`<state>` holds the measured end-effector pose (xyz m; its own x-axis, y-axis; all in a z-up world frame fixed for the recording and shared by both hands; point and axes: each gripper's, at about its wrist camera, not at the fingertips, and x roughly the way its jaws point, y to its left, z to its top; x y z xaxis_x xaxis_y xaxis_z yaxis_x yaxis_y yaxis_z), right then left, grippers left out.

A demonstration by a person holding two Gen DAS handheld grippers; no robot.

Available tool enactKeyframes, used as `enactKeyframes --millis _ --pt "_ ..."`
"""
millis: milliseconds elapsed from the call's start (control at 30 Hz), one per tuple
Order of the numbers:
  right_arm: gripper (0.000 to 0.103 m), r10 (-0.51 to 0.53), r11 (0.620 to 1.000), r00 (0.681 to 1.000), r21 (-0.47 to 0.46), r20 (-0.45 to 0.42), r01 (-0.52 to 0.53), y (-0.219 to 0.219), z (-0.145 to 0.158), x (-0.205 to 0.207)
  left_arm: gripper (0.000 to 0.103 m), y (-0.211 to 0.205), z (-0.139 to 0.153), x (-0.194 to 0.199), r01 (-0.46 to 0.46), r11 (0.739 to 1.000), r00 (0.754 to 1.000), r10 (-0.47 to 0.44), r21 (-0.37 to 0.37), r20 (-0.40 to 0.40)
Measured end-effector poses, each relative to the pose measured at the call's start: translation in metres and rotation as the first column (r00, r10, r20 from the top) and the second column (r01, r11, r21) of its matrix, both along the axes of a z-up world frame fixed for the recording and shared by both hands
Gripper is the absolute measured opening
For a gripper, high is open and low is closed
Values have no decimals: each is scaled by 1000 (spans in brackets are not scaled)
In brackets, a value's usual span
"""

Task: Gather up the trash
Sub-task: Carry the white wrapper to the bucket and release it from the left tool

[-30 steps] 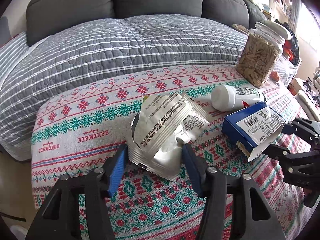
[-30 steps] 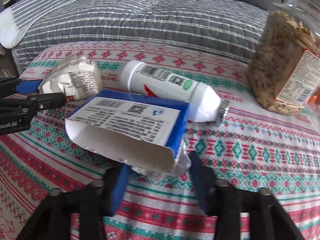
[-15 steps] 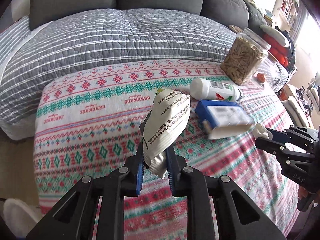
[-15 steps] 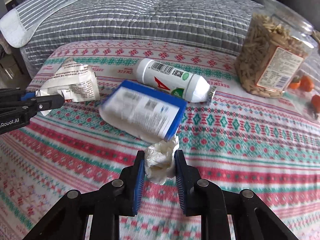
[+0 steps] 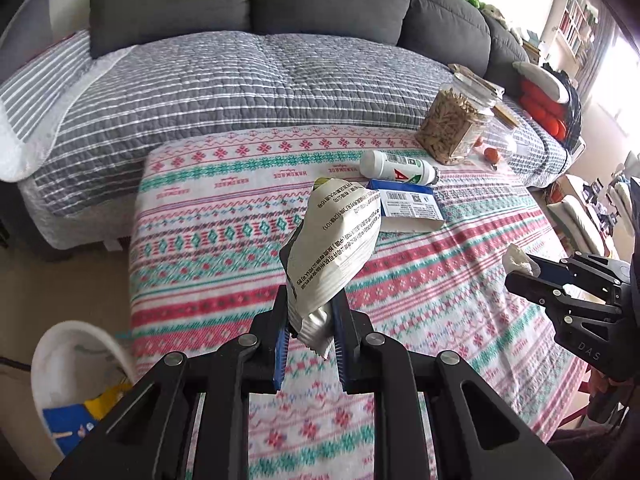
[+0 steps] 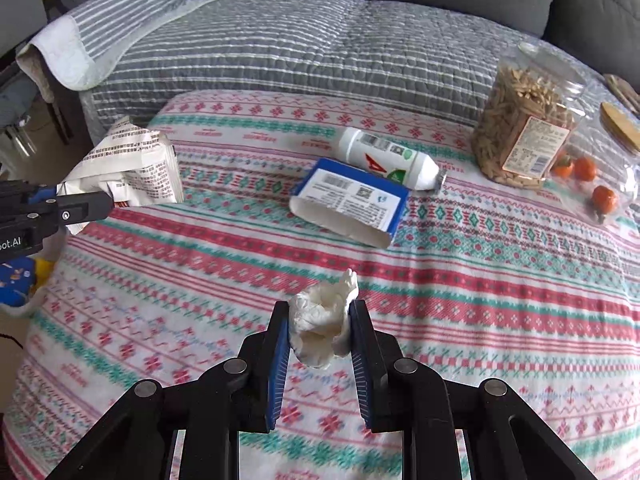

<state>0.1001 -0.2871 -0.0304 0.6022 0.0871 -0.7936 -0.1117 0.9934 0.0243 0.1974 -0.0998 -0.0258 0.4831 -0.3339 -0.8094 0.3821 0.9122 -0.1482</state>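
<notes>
My left gripper (image 5: 308, 320) is shut on a crumpled white and silver snack wrapper (image 5: 336, 236), held up above the patterned tablecloth (image 5: 224, 256). The same wrapper (image 6: 132, 166) shows at the left of the right wrist view. My right gripper (image 6: 319, 320) is shut on a white crumpled tissue (image 6: 322, 320), also lifted; that tissue (image 5: 518, 258) appears at the right of the left wrist view. An empty blue and white carton (image 6: 352, 202) and a white bottle (image 6: 384, 158) lie on their sides on the cloth.
A white bin (image 5: 80, 384) with blue and yellow rubbish stands on the floor at the table's left end. A clear jar of seeds (image 6: 528, 136) and a bag of small orange fruit (image 6: 592, 184) sit at the far right. A grey sofa (image 5: 256, 72) runs behind.
Both grippers closed on their items and pulled back and up from the table: the left with the wrapper, the right with the tissue. The blue carton dropped flat onto the cloth.
</notes>
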Motion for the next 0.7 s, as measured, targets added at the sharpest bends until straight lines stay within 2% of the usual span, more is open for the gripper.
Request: enactKeyframes --millis 267,400,500,633,700 --pt "26 -29 999 1000 31 4 29 22 17 -28 20 32 14 -38 -15 1000 1000 15 13 2" --pt "26 -16 1000 1000 -4 -3 16 44 18 -37 20 56 9 -52 -47 999 998 47 4 -34" --pt "26 6 1000 1000 27 -20 -5 58 15 -39 21 78 3 -64 -67 998 997 66 -6 -49" --pt "26 24 997 997 70 -67 -19 78 6 -33 21 115 -5 -67 -131 991 986 129 -11 -102" --pt "26 41 996 996 87 -76 -34 89 3 -29 21 135 -2 -66 -171 985 981 168 -20 -97"
